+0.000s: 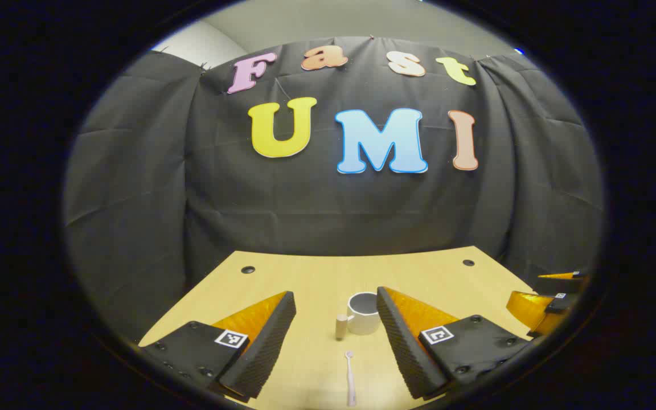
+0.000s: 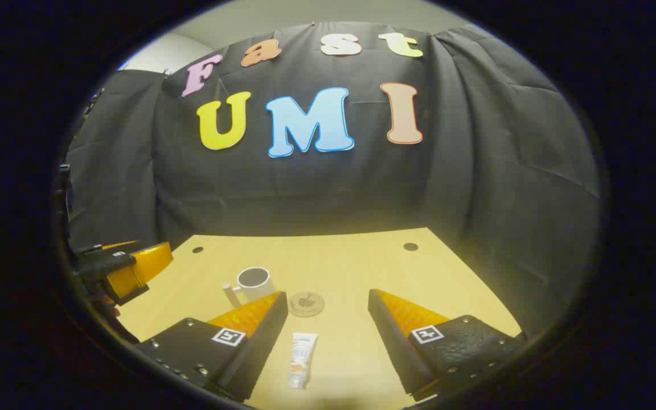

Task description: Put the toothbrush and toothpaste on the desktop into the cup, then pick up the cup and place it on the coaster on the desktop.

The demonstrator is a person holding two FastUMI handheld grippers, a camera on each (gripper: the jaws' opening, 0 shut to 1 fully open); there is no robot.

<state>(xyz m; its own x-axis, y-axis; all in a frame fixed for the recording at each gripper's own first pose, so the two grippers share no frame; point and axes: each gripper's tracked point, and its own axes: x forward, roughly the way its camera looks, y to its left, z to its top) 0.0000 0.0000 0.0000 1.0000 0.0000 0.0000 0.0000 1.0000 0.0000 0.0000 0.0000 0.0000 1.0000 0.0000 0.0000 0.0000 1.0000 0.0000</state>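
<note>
**Both grippers standing open above their targets; cup still empty**

All positions below are given relative to the cup.

In the left gripper view, the left gripper (image 1: 336, 330) is hovering over the desktop (image 1: 305, 279) with its fingers spread wide apart and gripping nothing. The toothbrush (image 1: 350, 376) is lying flat on the near side of the cup (image 1: 364, 312), head pointing toward it, and sits in the gap between the open fingers. This alignment appears to be preparing a straight descent onto the handle.

In the right gripper view, the right gripper (image 2: 326, 319) is likewise standing open and empty. The toothpaste (image 2: 302, 352) is lying flat between its fingers, nearer the camera than the cup (image 2: 254, 281) and to its right. The coaster (image 2: 306, 303) is lying just right of the cup, apart from it and bare, ready to receive the cup last. The other gripper is showing at the far left edge.

Judged from this layout, no step is complete yet.

The desktop is a light wood-grain surface with two dark round holes beyond the cup. Behind it, black cloth is hanging as the booth wall, with a pale ceiling above.
</note>
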